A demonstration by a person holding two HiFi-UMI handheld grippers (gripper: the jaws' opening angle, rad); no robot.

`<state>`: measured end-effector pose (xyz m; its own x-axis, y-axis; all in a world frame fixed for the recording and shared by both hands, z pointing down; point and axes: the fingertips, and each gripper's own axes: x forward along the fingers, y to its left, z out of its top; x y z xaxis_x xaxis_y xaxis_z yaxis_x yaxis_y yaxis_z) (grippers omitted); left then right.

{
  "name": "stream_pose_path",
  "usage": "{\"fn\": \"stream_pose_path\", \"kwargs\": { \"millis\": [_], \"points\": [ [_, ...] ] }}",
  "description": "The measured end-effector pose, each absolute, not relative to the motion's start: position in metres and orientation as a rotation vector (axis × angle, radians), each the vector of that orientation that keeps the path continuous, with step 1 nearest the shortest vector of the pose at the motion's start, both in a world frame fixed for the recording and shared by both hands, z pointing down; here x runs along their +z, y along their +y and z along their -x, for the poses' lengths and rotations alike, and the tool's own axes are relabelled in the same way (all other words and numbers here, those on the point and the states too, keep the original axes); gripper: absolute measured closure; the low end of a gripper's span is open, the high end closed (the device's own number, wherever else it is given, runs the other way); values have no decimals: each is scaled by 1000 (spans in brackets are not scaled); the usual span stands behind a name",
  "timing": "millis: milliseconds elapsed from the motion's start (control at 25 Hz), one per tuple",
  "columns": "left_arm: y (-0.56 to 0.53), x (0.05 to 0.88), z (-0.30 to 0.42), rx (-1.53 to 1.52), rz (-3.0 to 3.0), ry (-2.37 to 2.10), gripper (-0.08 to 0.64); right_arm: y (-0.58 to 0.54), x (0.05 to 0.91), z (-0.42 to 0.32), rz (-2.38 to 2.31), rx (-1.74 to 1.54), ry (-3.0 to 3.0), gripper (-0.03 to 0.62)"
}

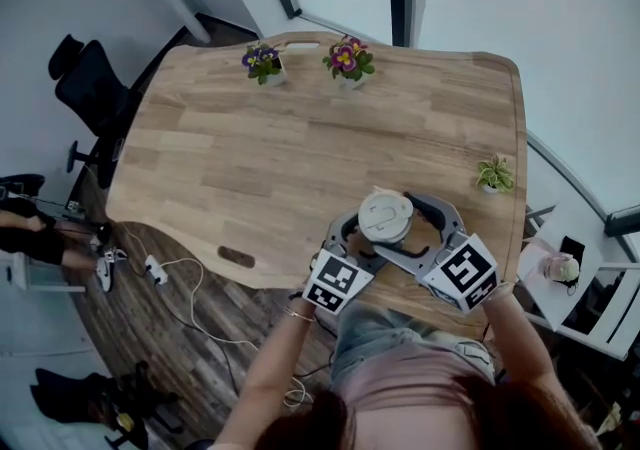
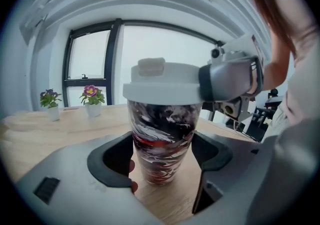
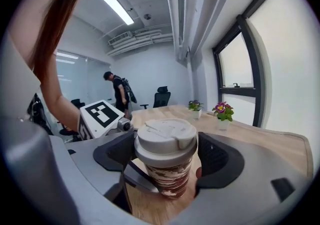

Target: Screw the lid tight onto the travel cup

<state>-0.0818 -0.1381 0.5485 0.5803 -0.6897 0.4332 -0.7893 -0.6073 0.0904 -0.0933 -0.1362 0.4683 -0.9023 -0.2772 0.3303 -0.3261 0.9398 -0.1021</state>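
A travel cup (image 2: pixel 162 139) with a marbled red, black and white body stands upright on the wooden table (image 1: pixel 250 168), close to its near edge. A white lid (image 1: pixel 385 215) with a flip tab sits on top of it. My left gripper (image 2: pixel 162 156) is shut on the cup body, one jaw pressed to each side low down. My right gripper (image 3: pixel 167 151) is shut on the lid (image 3: pixel 166 136), higher up. In the left gripper view one grey jaw of the right gripper (image 2: pixel 230 81) presses on the lid's rim. Both marker cubes (image 1: pixel 335 283) sit just off the table edge.
Two potted flowers (image 1: pixel 262 63) (image 1: pixel 348 60) stand at the table's far edge and a small green plant (image 1: pixel 494 175) at its right edge. A black office chair (image 1: pixel 90 83) is at far left, cables (image 1: pixel 170 273) lie on the floor, and a person (image 3: pixel 119 91) stands far back.
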Motion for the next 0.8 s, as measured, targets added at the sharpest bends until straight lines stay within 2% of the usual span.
{"fn": "stream_pose_path", "kwargs": {
  "millis": [320,640,800],
  "points": [
    [-135,549,80,593,-2629,-1014,204,-135,470,93,-211,261,-2754,233],
    [-143,548,80,519,-2485,-1275,204,-141,467,90,-650,257,-2799,233],
    [-143,549,79,525,-2479,-1286,204,-141,468,88,-679,263,-2805,233]
  ]
}}
